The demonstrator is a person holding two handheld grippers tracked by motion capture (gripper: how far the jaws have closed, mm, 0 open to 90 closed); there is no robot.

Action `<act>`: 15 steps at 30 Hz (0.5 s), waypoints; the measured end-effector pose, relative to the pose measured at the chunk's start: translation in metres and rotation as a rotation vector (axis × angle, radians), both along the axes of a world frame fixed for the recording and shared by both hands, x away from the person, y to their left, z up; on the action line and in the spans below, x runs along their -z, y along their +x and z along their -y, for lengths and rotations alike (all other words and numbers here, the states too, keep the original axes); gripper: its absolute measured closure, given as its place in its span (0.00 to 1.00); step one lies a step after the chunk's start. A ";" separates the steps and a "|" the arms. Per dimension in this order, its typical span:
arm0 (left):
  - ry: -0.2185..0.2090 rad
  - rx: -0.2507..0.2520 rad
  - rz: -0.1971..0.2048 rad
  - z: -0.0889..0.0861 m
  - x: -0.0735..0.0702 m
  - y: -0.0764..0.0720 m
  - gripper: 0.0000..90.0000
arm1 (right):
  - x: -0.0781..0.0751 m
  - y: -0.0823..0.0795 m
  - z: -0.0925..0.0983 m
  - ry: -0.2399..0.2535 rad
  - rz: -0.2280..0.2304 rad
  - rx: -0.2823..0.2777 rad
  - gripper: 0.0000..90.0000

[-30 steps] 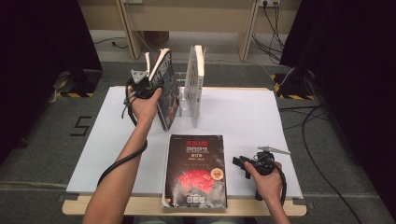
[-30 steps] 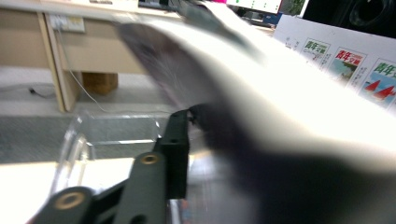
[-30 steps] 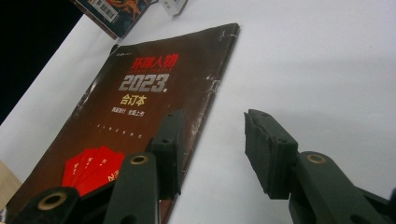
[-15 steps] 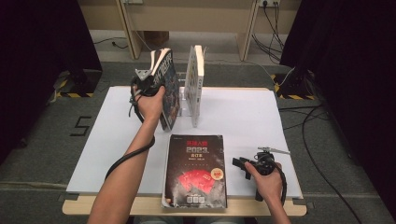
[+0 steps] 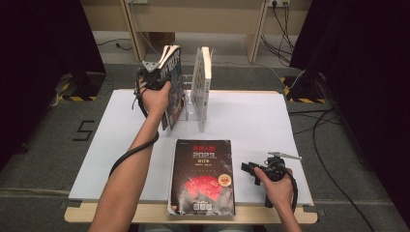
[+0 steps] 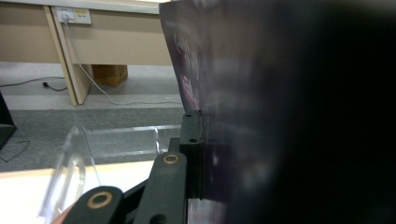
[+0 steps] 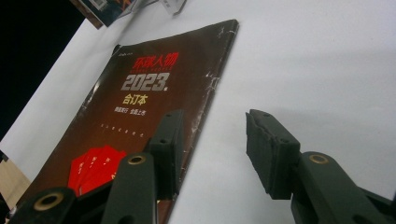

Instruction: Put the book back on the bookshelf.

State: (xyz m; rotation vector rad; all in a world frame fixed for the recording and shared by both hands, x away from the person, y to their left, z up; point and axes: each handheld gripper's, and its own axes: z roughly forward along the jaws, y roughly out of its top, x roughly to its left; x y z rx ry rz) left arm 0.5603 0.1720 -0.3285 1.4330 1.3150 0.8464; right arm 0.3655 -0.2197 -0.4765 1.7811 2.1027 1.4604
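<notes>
White surface [image 5: 251, 121]: left tongs [image 5: 162, 79] have just been closing and clamp the dark book [image 5: 173, 82] upright at the clear rack [image 5: 186, 108]. Stiff, heavy, glossy; grip near its spine. Right tongs [image 5: 247, 170] stand apart.

Grey carpet floor [image 5: 43, 145], beige desks [image 5: 193, 19] behind, black curtains [image 5: 38, 58] at both sides.

The surface [image 5: 251, 121] is a white sheet over a wooden top. A dark-covered book [image 5: 203, 176] lies flat at its near edge. A clear stand [image 5: 191, 108] sits toward the far edge with a pale book [image 5: 202, 87] upright, apparently resting in it.
</notes>
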 end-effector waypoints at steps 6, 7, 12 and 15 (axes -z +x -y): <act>0.035 -0.011 0.095 0.004 -0.007 0.007 0.85 | 0.001 0.001 0.001 0.000 0.008 0.003 0.64; 0.034 -0.015 0.102 0.005 -0.004 0.008 0.85 | 0.001 0.001 0.000 -0.001 0.008 0.002 0.64; 0.010 -0.028 0.110 0.008 0.030 0.007 0.84 | 0.003 0.001 -0.001 -0.006 0.009 -0.006 0.64; 0.018 -0.021 0.135 0.006 0.036 0.002 0.84 | 0.002 0.001 -0.001 -0.004 0.011 -0.008 0.64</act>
